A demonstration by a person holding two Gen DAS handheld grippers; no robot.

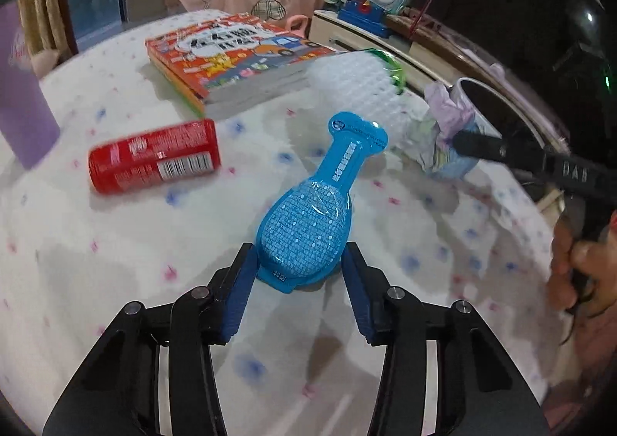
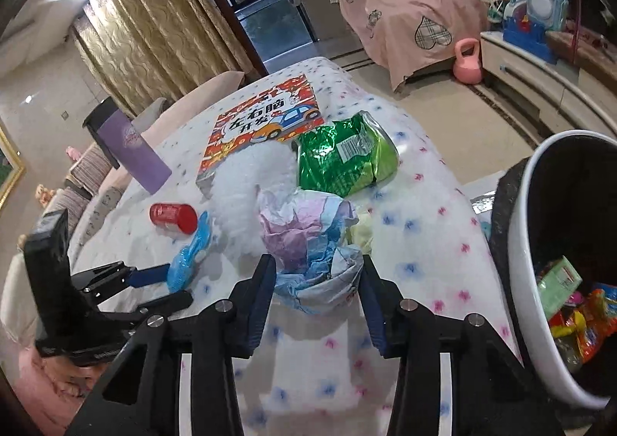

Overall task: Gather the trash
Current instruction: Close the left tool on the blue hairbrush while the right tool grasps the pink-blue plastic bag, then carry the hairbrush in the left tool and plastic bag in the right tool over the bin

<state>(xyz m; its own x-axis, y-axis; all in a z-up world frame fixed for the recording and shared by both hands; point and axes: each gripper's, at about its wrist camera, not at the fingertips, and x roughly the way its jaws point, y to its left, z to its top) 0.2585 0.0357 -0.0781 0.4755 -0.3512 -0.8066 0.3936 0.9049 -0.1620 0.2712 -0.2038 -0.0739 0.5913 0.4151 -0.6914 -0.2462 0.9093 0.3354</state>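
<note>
Left gripper (image 1: 300, 266): both blue pads sit against the rounded end of a blue plastic blister pack (image 1: 308, 220), clamped on it. Pack lies flat on the white dotted tablecloth (image 1: 115, 262), narrow end pointing toward the table's far edge.

Right gripper (image 2: 317, 281): jaws bracket a crumpled wad of pastel paper (image 2: 308, 239); pads appear to touch its lower sides, so it is grasping the wad. Wad rests on the cloth near the table's right edge, just beside the white trash bin (image 2: 528, 243), which holds coloured wrappers.

Other items on the table:
- red can (image 1: 154, 155) on its side, left of the blister pack, apart from it;
- orange picture book (image 1: 235, 54) toward the far edge;
- sheet of bubble wrap (image 1: 358, 89) overlapping the book's right corner;
- green foil bag (image 2: 343, 158) just behind the paper wad;
- purple box (image 2: 133, 150) upright at the left edge.
</note>
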